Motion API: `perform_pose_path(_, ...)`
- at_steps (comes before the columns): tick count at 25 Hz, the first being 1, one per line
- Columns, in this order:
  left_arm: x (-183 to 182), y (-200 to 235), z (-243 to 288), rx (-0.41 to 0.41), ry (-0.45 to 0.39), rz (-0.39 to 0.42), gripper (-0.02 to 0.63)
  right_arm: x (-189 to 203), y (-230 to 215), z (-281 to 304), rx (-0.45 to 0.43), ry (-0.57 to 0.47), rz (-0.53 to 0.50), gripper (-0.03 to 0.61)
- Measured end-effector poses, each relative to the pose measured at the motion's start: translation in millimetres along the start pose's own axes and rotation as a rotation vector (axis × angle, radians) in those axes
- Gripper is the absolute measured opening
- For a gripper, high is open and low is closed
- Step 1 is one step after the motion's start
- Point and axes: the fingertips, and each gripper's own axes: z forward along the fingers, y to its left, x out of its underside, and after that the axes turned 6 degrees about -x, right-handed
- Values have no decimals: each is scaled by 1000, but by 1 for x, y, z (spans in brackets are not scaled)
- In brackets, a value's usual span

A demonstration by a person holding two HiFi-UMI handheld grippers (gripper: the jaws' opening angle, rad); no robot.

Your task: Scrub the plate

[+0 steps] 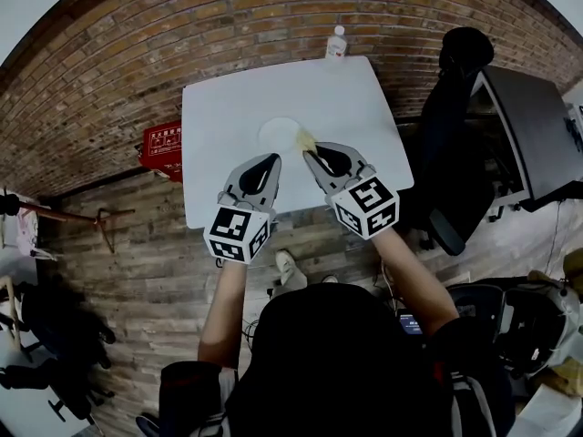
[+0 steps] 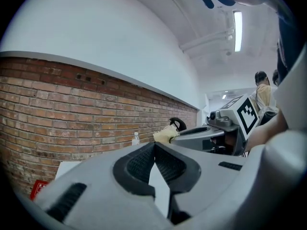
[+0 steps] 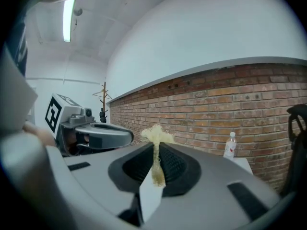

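Left of the plate [image 1: 276, 135], a red box [image 1: 162, 148] bears illegible print.

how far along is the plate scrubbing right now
Done: the right gripper is clamped on the pale yellow fibrous scrubber. In hand: both grippers are held up over the white table, scrubber near the round white plate but seemingly off it. To do: the left gripper is shut and empty, the plate isn't steadied, and whether it's clean I can't tell.
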Motion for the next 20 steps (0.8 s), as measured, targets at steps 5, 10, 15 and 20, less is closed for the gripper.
perform_pose_path(5, -7, -18, -12, -37, -33, 8, 20, 1, 12, -19, -30, -6, -14, 44)
perform_pose_path(10, -7, -39, -23, -52, -41, 15, 20, 0, 21, -41, -37, -25, -21, 44)
perform_pose_path(15, -8, -53, -35, -74, -55, 9, 20, -1, 35, -58, -54, -40, -35, 44)
perform_pose_path(20, -11, -69, -44, -90, -68, 16, 20, 1, 43, -74, -71, -50, -43, 44)
